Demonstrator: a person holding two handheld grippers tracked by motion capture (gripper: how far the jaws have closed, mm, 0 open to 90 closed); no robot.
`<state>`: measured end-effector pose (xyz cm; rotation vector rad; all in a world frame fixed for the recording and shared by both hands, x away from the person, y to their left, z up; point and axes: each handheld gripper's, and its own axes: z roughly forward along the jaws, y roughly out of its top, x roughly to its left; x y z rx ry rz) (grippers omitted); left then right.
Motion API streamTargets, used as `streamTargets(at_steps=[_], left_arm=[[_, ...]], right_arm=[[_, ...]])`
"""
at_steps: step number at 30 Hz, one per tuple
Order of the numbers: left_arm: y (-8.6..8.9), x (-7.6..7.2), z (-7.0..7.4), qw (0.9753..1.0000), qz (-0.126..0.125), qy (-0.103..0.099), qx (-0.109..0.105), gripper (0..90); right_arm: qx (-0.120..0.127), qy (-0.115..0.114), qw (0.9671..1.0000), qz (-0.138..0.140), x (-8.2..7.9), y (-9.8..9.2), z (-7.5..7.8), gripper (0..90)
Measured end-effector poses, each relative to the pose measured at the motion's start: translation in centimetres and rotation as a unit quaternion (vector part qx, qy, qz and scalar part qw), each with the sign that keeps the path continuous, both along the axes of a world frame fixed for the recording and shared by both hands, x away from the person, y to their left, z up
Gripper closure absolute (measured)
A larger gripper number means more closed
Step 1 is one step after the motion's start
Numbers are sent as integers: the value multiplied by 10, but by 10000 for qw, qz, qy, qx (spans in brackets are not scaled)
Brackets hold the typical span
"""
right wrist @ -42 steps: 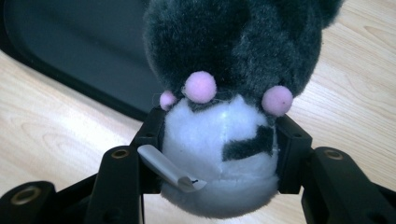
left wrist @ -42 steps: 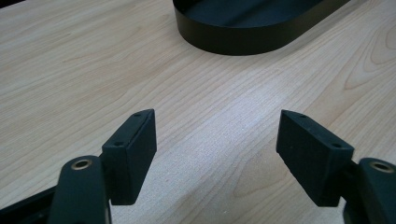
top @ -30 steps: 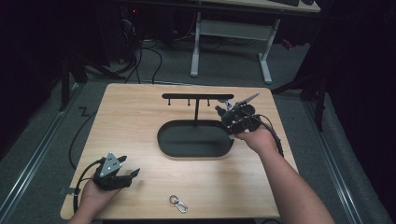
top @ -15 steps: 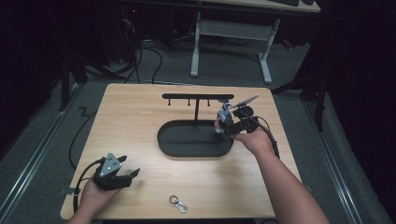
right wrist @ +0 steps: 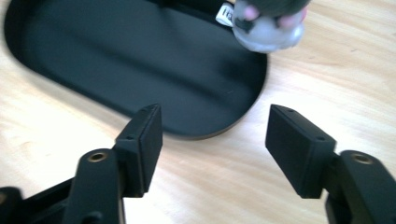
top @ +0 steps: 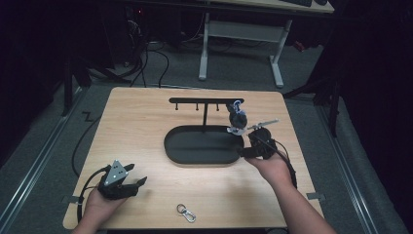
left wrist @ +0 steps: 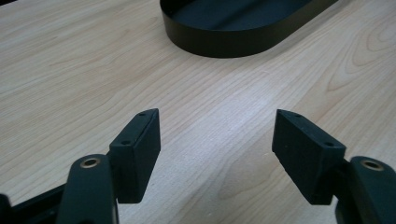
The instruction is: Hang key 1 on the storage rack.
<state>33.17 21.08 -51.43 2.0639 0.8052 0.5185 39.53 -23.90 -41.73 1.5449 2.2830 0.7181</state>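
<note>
A small grey and dark plush keychain toy (top: pixel 237 117) hangs at the right end of a black T-shaped hook stand (top: pixel 204 101), over the right end of a black oval tray (top: pixel 168 146). My right gripper (top: pixel 248 146) stands open just right of the tray, a little below the toy and apart from it. In the right gripper view the toy (right wrist: pixel 268 24) hangs beyond the open jaws (right wrist: pixel 215 149), with the tray (right wrist: pixel 140 56) under them. My left gripper (top: pixel 138 185) rests open at the table's front left, nothing between its jaws (left wrist: pixel 217 154).
A silver metal clasp with a ring (top: pixel 185 212) lies near the table's front edge, between the two hands. The tray's near rim (left wrist: pixel 224 44) lies ahead of the left gripper. Beyond the table stand a white desk frame (top: pixel 243 34) and floor cables.
My right gripper has let go of the toy at the stand's right end and drawn back toward the person. The toy now hangs by itself. The left gripper has not moved.
</note>
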Motion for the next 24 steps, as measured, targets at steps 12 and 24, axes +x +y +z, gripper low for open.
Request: streamTargets(at_steps=[12, 24], left_arm=[[-34, -23, 4, 9964, -811, 225, 60, 516], [-98, -73, 4, 9772, -2038, 407, 438, 900]], right_arm=[[823, -769, 9936, -1, -79, -12, -62, 617], [1545, -1684, 9723, -487, -123, -36, -78, 607]])
